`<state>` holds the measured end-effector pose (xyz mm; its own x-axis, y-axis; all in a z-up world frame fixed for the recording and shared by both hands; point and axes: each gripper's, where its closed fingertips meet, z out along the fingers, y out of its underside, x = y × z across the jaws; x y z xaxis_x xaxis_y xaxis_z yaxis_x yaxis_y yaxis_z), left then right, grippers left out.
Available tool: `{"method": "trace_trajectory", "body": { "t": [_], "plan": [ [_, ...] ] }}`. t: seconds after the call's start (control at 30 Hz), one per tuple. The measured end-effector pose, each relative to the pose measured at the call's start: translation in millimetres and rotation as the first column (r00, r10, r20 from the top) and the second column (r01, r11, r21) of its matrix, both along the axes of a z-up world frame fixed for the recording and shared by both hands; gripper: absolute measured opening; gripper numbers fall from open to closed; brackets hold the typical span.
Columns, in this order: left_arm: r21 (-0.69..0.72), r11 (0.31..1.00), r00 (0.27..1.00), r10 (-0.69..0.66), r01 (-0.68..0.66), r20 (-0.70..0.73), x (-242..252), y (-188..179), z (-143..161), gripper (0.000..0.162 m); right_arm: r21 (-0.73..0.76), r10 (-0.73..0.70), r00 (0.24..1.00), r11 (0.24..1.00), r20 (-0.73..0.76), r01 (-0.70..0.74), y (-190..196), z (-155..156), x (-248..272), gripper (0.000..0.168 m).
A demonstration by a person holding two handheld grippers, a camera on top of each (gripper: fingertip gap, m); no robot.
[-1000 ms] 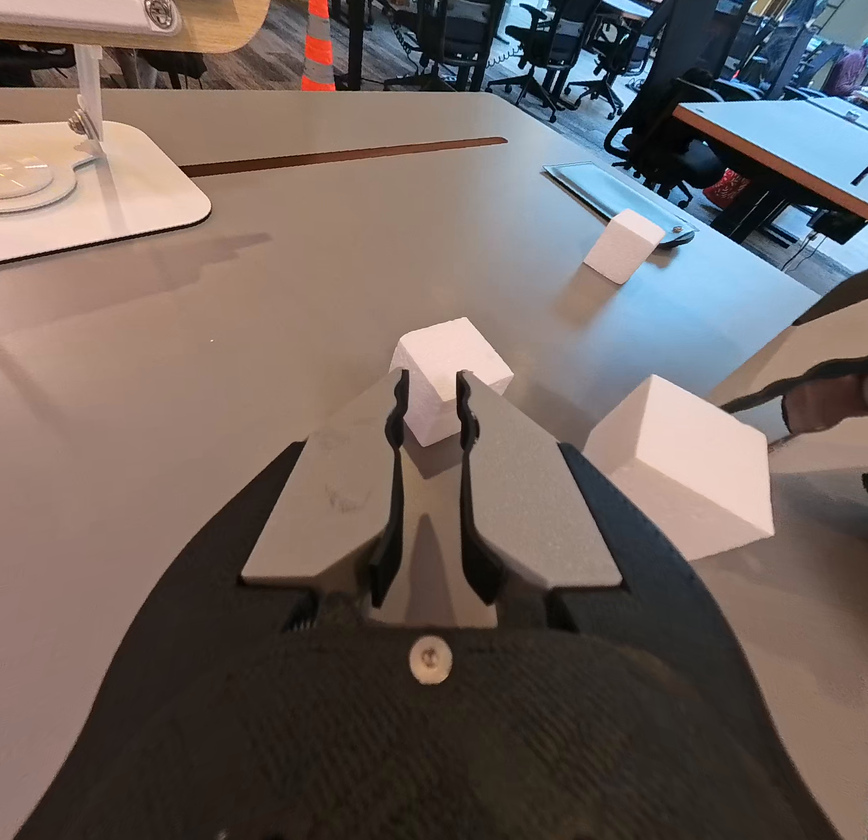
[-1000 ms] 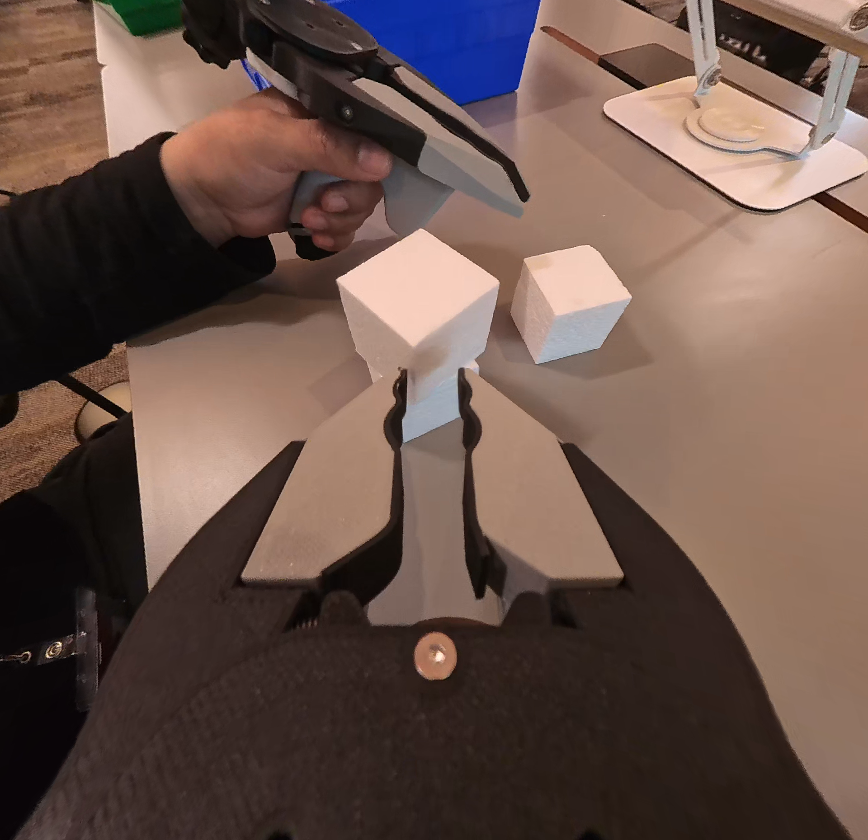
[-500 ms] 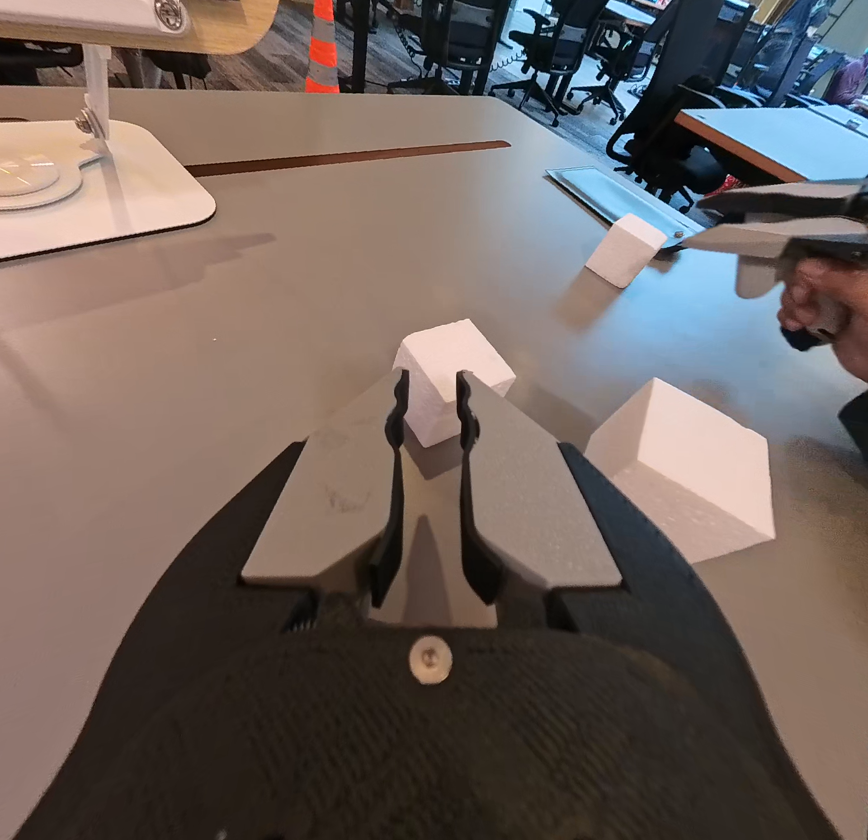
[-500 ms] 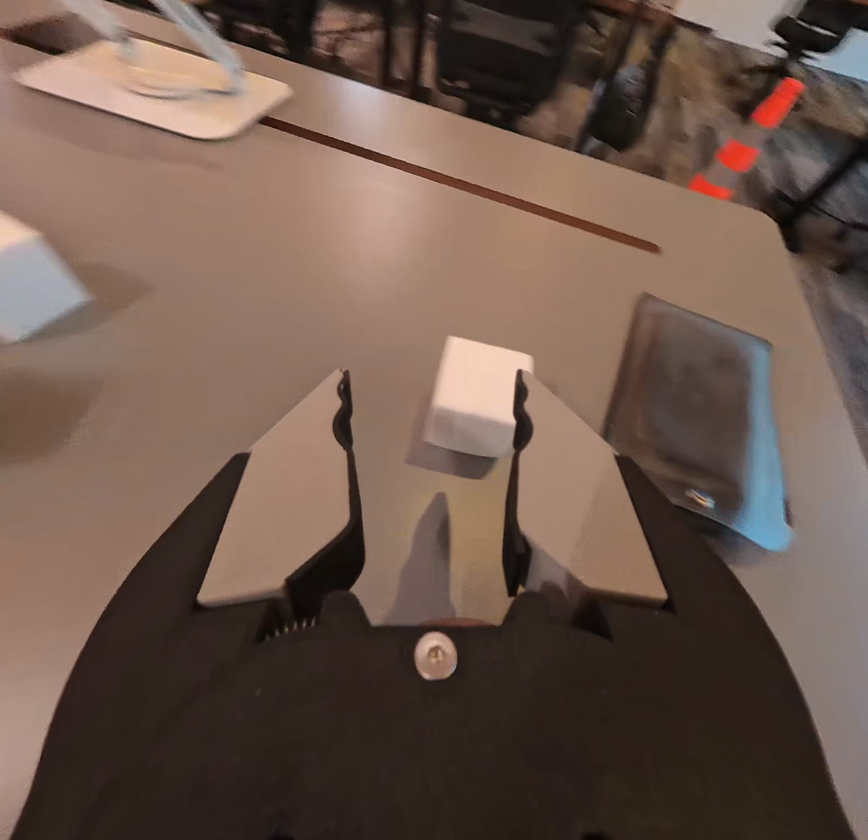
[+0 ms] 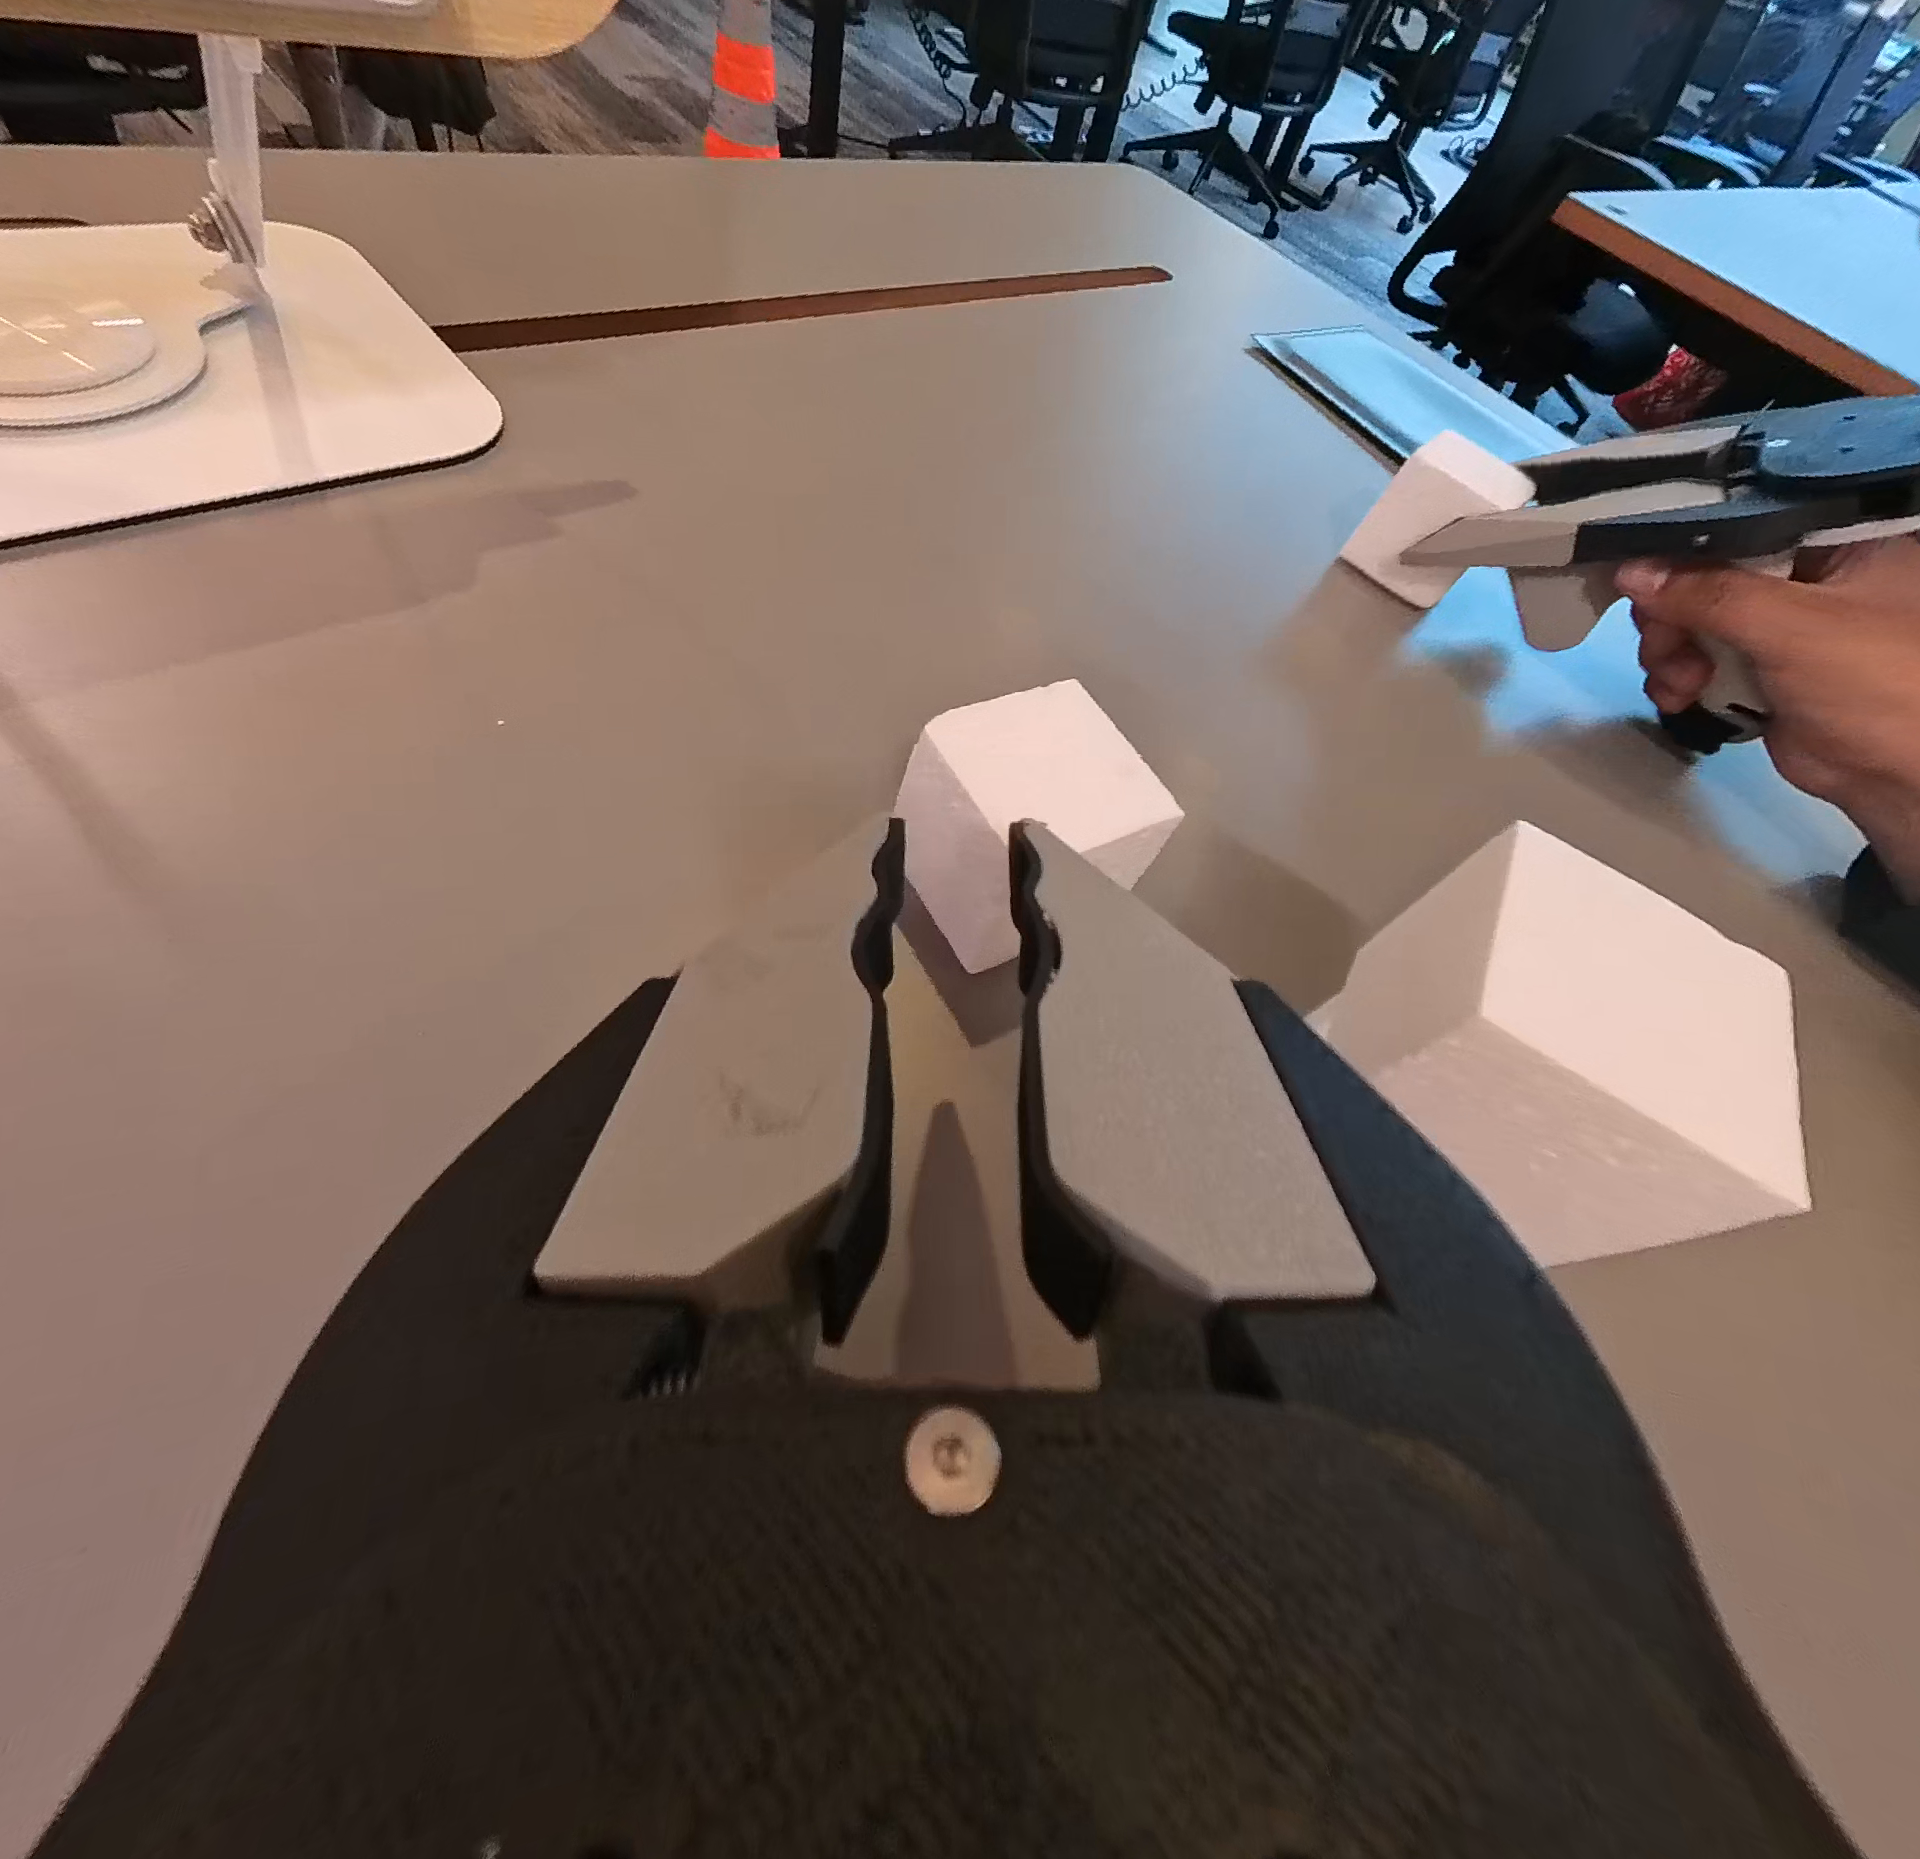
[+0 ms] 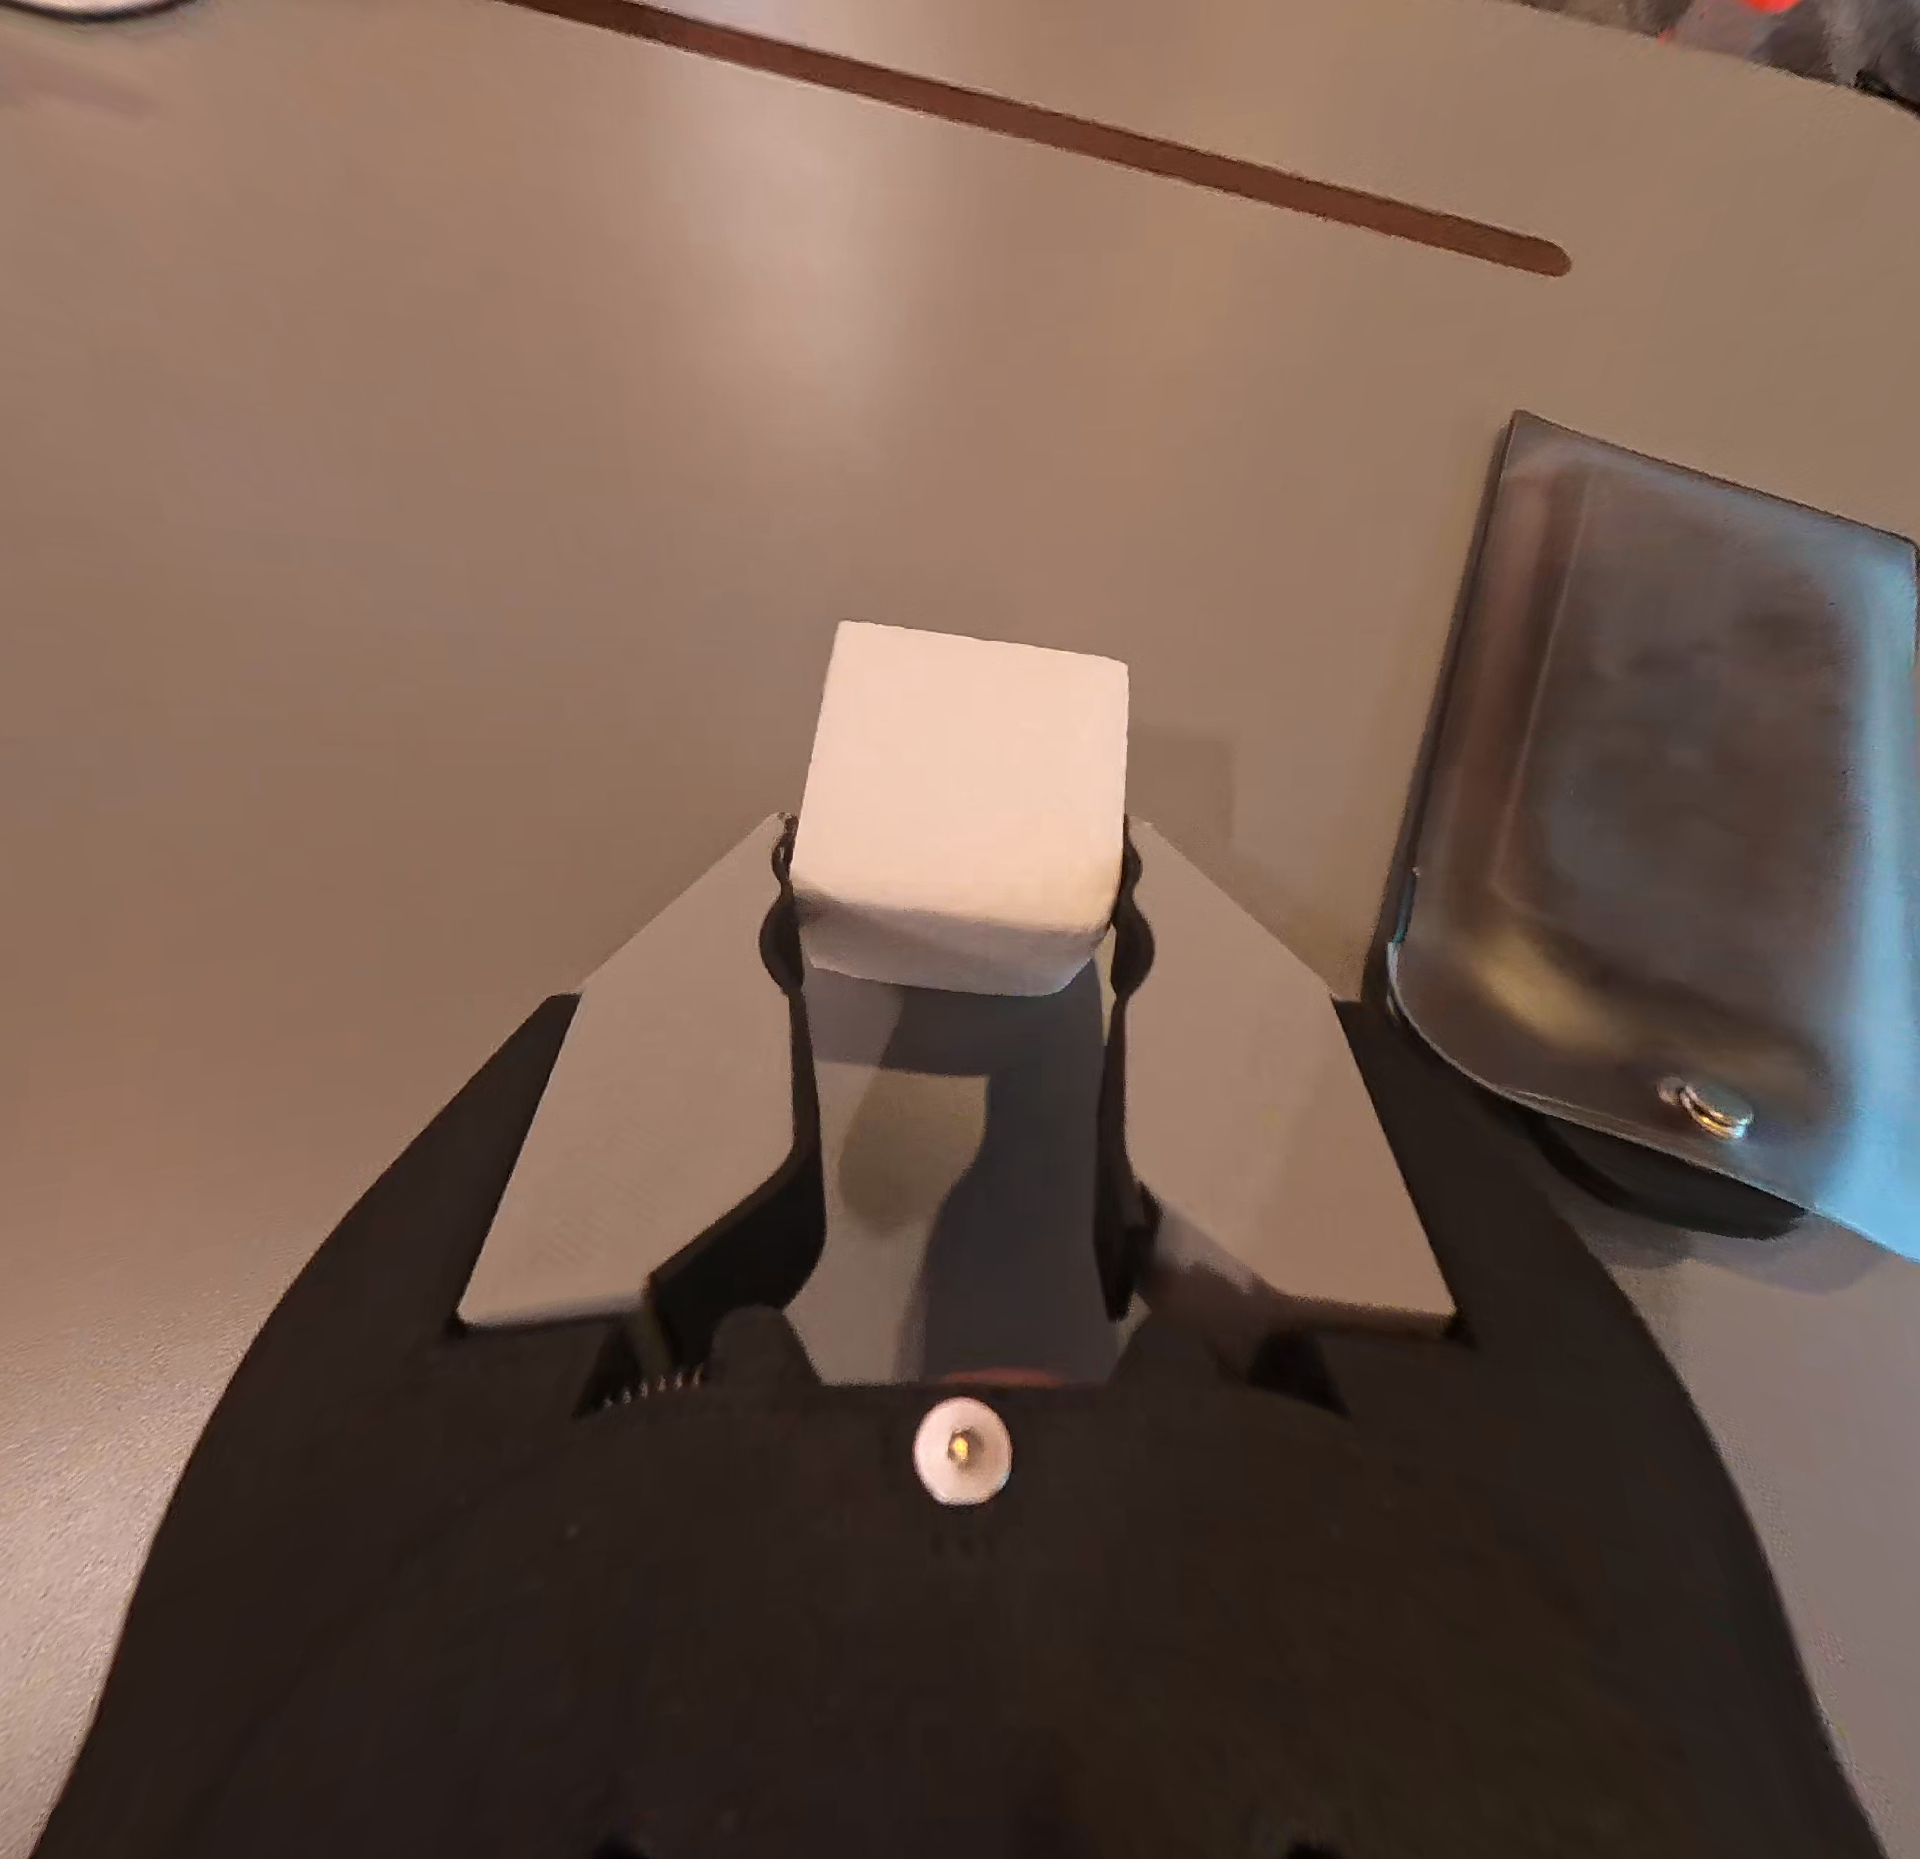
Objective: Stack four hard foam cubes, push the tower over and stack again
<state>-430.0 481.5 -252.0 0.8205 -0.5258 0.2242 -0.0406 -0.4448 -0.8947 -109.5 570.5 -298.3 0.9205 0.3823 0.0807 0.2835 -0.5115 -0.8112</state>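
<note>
Gripping a small white foam cube (image 6: 961,822) at the centre of the right wrist view, the right tongs (image 6: 956,879) have both tips pressed against the cube's sides, opened only to its width. Whether the cube is lifted off the grey bench (image 6: 416,562) cannot be told. A dark wallet-like case (image 6: 1662,822) lies just beside it at the right of that frame, and a brown slot (image 6: 1039,116) runs across the upper part.

In the left wrist view the same right tongs (image 5: 1475,521) appear at the right edge, held by a hand (image 5: 1787,656), closed about that far cube (image 5: 1423,521).

The left tongs (image 5: 954,853) at the centre of the left wrist view are nearly closed, a narrow gap between the tips, holding nothing. A second cube (image 5: 1039,812) rests on the bench (image 5: 520,770) past the tips, apart from them. A larger cube (image 5: 1579,1040) sits at the right of the frame, near the second cube but not touching it. A white stand base (image 5: 208,375) occupies the upper left, with an orange cone (image 5: 743,53) and office chairs (image 5: 1247,43) beyond the bench.
</note>
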Motion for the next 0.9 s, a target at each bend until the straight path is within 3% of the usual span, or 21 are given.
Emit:
{"method": "trace_trajectory", "body": {
  "t": [0.2,0.37,0.67,0.9],
  "plan": [
    [-0.004,1.000,1.000,0.013,-0.013,0.009,-3,2,-1,0.018,0.100,0.110,0.993,0.989,-0.048,-0.105,-17,28,-28,0.057],
    [-0.003,1.000,1.000,0.015,-0.015,0.001,-3,2,-2,0.018,0.132,0.286,0.956,0.952,-0.071,-0.275,-47,52,-84,0.057],
    [-0.003,1.000,1.000,0.016,-0.016,0.007,-4,2,-1,0.018,0.194,0.580,0.811,0.806,-0.075,-0.559,-114,108,-180,0.057],
    [0.001,1.000,1.000,0.016,-0.016,0.013,-4,2,0,0.018,0.209,0.717,0.689,0.694,-0.108,-0.689,-154,144,-218,0.057]
  ]
}}
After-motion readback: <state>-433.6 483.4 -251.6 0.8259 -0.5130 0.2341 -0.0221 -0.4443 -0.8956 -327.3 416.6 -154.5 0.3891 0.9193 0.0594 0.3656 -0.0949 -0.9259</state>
